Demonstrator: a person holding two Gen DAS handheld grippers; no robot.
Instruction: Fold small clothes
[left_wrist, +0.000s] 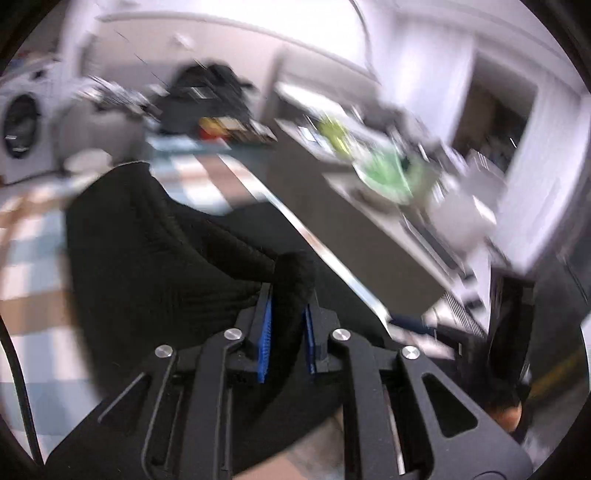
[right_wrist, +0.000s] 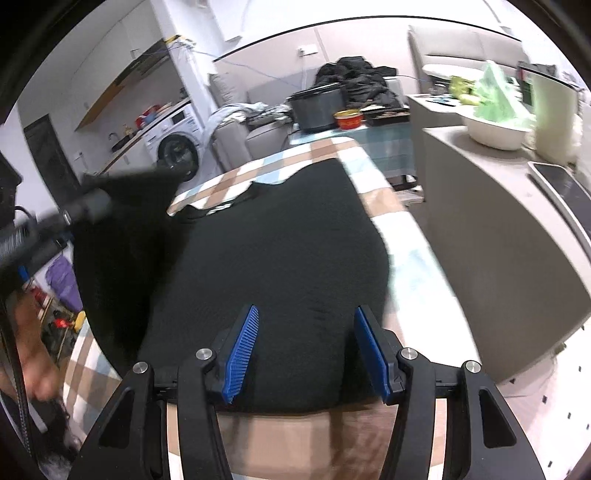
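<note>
No readable text, label, brand, number or sign in either view. Left wrist view too blurred by motion for any lettering. In right wrist view, nothing legible on washer (right_wrist: 177, 146), pot (right_wrist: 319, 107) or red tin (right_wrist: 349, 119).

place: a lived-in home, kitchen and laundry corner being shown | evidence: a washing machine (right_wrist: 176, 152) being seen under a counter with a sink (right_wrist: 117, 142); a slow cooker (right_wrist: 318, 107) and bowl (right_wrist: 495, 129) being kept on surfaces; a checked tablecloth (right_wrist: 295, 162) being used; sofa cushions (right_wrist: 236, 136) being seen behind
</note>
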